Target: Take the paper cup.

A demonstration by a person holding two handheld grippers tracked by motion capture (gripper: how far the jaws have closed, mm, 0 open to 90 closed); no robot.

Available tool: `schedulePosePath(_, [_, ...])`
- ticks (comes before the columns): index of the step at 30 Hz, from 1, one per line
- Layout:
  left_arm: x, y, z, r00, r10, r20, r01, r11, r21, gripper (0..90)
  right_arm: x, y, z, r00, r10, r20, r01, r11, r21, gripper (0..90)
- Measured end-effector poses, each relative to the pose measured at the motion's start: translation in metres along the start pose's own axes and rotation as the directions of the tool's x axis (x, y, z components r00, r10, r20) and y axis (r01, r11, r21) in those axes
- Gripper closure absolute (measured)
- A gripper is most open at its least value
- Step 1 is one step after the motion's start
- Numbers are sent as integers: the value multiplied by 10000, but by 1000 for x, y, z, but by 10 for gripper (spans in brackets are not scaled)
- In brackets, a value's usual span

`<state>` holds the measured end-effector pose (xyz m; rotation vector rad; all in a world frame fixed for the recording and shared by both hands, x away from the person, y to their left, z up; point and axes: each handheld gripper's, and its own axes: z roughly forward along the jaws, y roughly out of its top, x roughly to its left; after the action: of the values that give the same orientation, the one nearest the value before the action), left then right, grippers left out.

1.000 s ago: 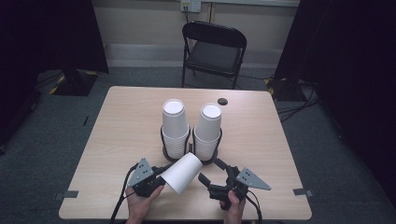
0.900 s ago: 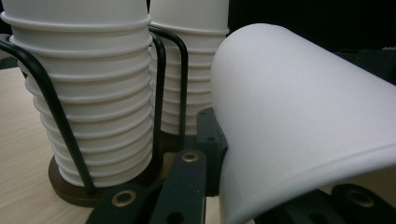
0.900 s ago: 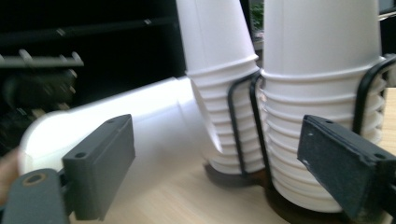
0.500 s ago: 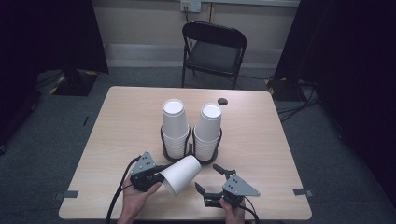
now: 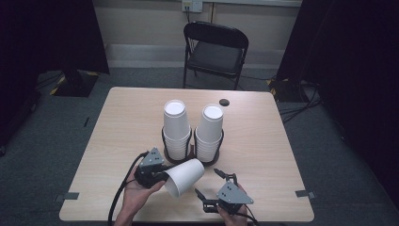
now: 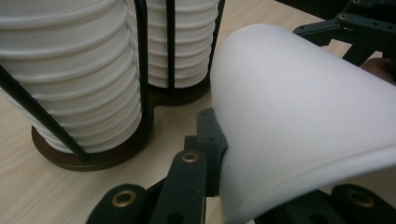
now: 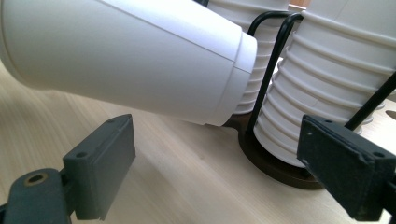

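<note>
Two stacks of white ribbed paper cups [image 5: 176,127] stand in a black wire holder [image 5: 192,157] mid-table. Just in front, the left gripper [image 5: 157,175] pinches the rim of one loose white paper cup [image 5: 184,177], tipped sideways above the pale wooden table [image 5: 122,122]. It looks light and crushable; the stiff base seems safest to grasp. The right gripper [image 7: 215,163] is spread wide below; its view shows that base.

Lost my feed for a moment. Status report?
Left gripper shut on loose cup, held tilted above table. Right gripper open, holds nothing. Two cup stacks stand behind in holder.
</note>
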<state>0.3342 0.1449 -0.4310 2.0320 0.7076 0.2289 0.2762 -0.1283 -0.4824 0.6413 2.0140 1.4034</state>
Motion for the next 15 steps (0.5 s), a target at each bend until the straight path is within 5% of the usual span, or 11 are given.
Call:
schedulePosePath(6, [0, 6, 3, 9998, -202, 65, 198, 9987, 468, 863, 7, 2, 6, 9956, -845, 408, 810, 9935, 796, 112])
schedulePosePath(13, [1, 9, 6, 9993, -331, 166, 313, 9947, 980, 863, 14, 4, 12, 9806, -1844, 660, 1771, 9788, 1030, 118])
schedulePosePath(14, [2, 10, 5, 9992, -329, 229, 302, 9937, 1078, 863, 16, 5, 13, 9739, -2146, 738, 2060, 9724, 1097, 119])
schedulePosePath(15, [2, 11, 6, 9984, -479, 286, 444, 9929, 1101, 863, 18, 5, 14, 9576, -2728, 925, 2601, 9569, 1292, 123])
